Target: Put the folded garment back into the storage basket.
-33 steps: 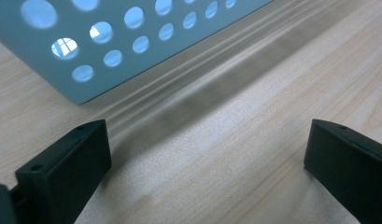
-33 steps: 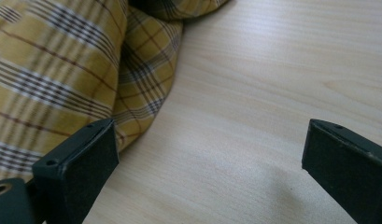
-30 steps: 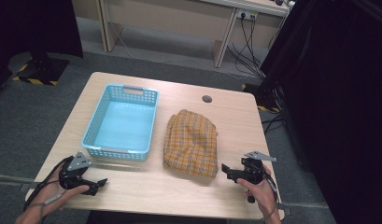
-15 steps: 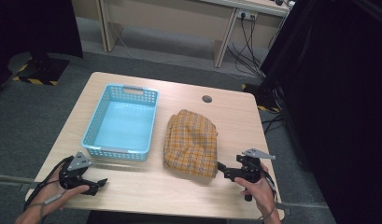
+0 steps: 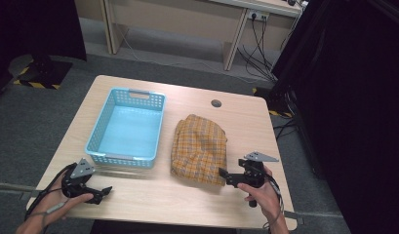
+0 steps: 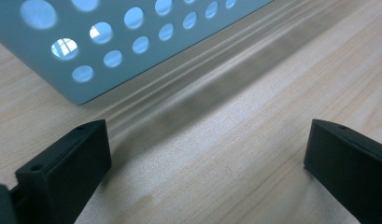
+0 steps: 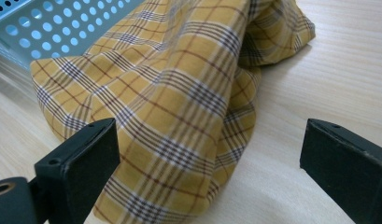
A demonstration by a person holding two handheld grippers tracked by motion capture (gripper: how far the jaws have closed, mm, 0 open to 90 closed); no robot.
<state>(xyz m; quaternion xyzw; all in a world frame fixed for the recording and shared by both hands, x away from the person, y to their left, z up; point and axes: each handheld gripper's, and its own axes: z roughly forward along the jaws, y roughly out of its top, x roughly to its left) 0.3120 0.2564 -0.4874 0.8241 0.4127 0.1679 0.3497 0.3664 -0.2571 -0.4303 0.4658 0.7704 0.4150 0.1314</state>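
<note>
Right gripper (image 5: pixel 225 176) held at near right corner of yellow plaid cloth (image 5: pixel 199 148), jaws spread wide, nothing gripped. Cloth laid on table (image 5: pixel 153 200) beside blue basket (image 5: pixel 126 127). Left gripper (image 5: pixel 103 193) likewise spread, empty.

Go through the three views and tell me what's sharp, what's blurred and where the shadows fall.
High view: evenly lit but soft, black curtains at the right, a faint shadow under the right gripper. Left gripper view: the wood grain near the left gripper is crisp, while the basket wall and its shadow streak are blurred. Right gripper view: the plaid cloth is sharp, shading the table beside it.
</note>
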